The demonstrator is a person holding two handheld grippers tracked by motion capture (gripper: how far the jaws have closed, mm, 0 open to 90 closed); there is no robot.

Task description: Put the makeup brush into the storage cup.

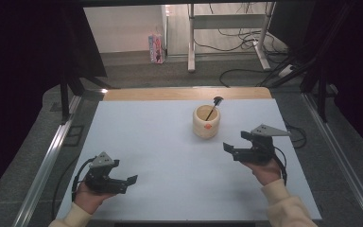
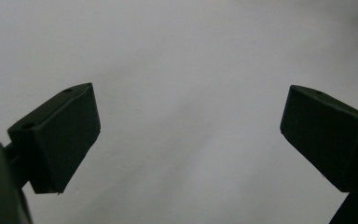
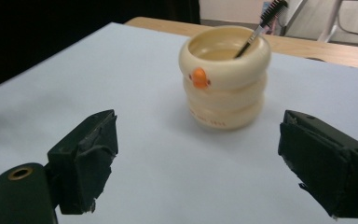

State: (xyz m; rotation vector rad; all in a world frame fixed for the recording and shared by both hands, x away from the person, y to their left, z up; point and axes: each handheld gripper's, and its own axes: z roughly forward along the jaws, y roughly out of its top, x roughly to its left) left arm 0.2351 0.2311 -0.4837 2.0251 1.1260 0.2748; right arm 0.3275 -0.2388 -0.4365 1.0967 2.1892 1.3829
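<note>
Grey carpet floor [image 1: 137,73], black curtains [image 1: 23,71], white desk frame [image 1: 227,28], loose cables [image 1: 238,45], pale back wall [image 1: 123,28]

Lab-type recording setup indicated — not home. Work table [image 1: 170,156] covered with pale sheet, framed by metal rails [image 1: 47,161]. Black curtains [image 1: 23,71] hung at both sides. Loose cables [image 1: 246,45] strewn over grey carpeted floor [image 1: 137,71] behind table. White metal desk frame [image 1: 227,28] seen at back — bare wall beyond.
</note>
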